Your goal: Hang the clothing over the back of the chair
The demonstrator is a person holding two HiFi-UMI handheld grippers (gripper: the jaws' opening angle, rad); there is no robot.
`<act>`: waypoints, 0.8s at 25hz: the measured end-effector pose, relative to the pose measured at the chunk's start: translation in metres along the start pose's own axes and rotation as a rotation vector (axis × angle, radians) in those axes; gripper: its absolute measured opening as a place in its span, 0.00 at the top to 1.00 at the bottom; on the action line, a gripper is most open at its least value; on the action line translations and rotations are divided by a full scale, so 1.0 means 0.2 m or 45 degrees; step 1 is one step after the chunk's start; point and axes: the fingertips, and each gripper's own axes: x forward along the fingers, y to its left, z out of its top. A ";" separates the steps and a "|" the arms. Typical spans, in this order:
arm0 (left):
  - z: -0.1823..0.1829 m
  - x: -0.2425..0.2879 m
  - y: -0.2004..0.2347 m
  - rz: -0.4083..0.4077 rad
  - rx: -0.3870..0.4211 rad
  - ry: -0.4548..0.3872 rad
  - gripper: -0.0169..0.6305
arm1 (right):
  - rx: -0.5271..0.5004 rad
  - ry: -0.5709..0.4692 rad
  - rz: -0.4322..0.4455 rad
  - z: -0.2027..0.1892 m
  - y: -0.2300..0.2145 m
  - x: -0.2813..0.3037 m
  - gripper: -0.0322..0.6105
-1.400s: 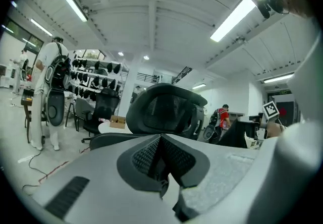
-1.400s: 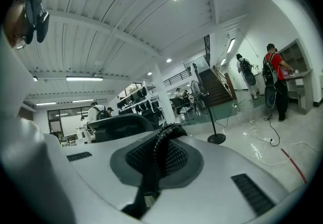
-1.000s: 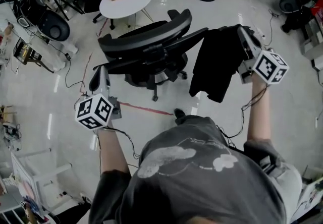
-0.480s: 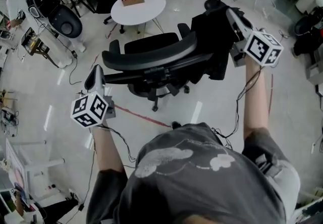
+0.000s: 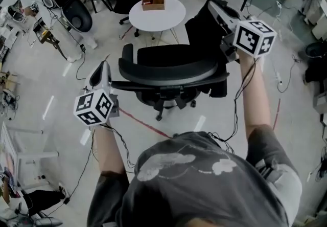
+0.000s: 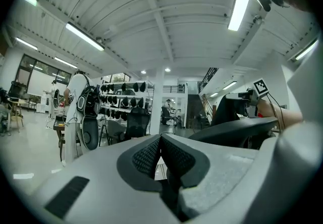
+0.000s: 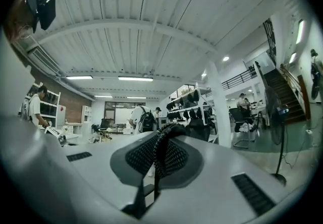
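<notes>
The right claw (image 5: 213, 5) is closed tight on an edge of the black cloth garment (image 5: 200, 30). The garment hangs below the claw, at the right end of the curved back of the black office chair (image 5: 168, 73). The left claw (image 5: 101, 66) has its pads pressed together with nothing between them. The chair back is to its right, apart from it.

Clothing (image 5: 200, 26) at chair's (image 5: 168, 73) right, table (image 5: 174, 16) behind chair, box (image 5: 153, 0) on table
</notes>
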 end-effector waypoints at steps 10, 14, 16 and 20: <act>0.03 0.02 0.07 -0.023 0.001 -0.009 0.97 | -0.016 -0.094 0.286 0.23 0.45 0.38 0.95; 0.09 -0.02 0.05 -0.054 0.010 -0.011 0.97 | -0.044 -0.140 0.334 0.36 0.60 0.37 0.95; 0.09 -0.05 0.04 -0.071 0.015 -0.011 0.97 | -0.049 -0.155 0.336 0.38 0.64 0.32 0.95; 0.04 -0.11 0.04 -0.105 0.005 -0.015 0.97 | -0.023 -0.143 0.326 0.29 0.69 0.24 0.95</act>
